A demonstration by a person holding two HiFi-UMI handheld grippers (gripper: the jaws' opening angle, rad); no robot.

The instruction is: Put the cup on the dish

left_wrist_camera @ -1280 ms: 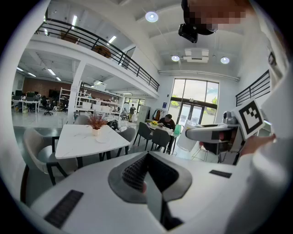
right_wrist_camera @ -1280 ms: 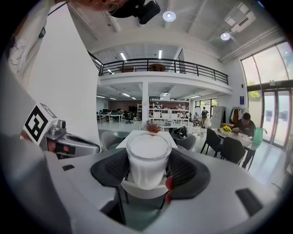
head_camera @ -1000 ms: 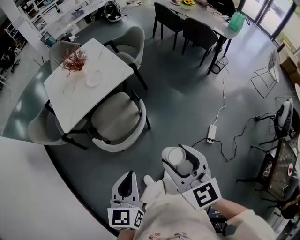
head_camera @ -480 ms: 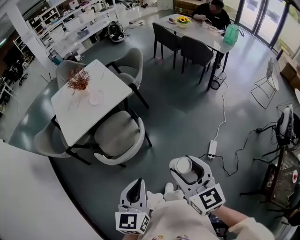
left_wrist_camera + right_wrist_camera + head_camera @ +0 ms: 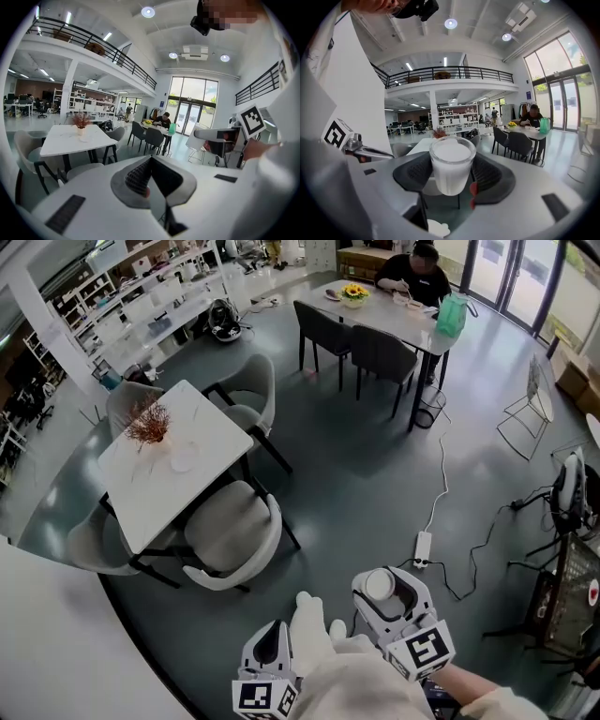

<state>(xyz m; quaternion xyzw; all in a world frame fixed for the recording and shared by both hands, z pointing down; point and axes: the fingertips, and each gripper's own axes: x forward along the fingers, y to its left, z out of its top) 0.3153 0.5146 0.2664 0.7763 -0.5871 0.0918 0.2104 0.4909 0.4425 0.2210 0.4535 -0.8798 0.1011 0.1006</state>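
Observation:
A white cup (image 5: 379, 585) stands upright between the pads of my right gripper (image 5: 386, 594), which is shut on it low in the head view. In the right gripper view the cup (image 5: 451, 164) fills the middle between the dark pads (image 5: 491, 174). The pale dish (image 5: 183, 460) lies on the white marble table (image 5: 206, 442) at the far left, beside a dried reddish plant (image 5: 150, 423). My left gripper (image 5: 267, 645) hangs at the bottom edge, shut with nothing in it. Its own view shows that table (image 5: 70, 140) well ahead on the left.
Grey armchairs (image 5: 234, 535) ring the white table. A power strip (image 5: 422, 547) and cables lie on the grey floor to the right. Dark chairs (image 5: 380, 352) and a long table with a seated person (image 5: 412, 273) stand at the back. A stand (image 5: 572, 474) sits at the right edge.
The view has swung up, so more of the back of the room shows. Both grippers sit lower in the frame. A white shoe has stepped forward between them. The cup stays held.

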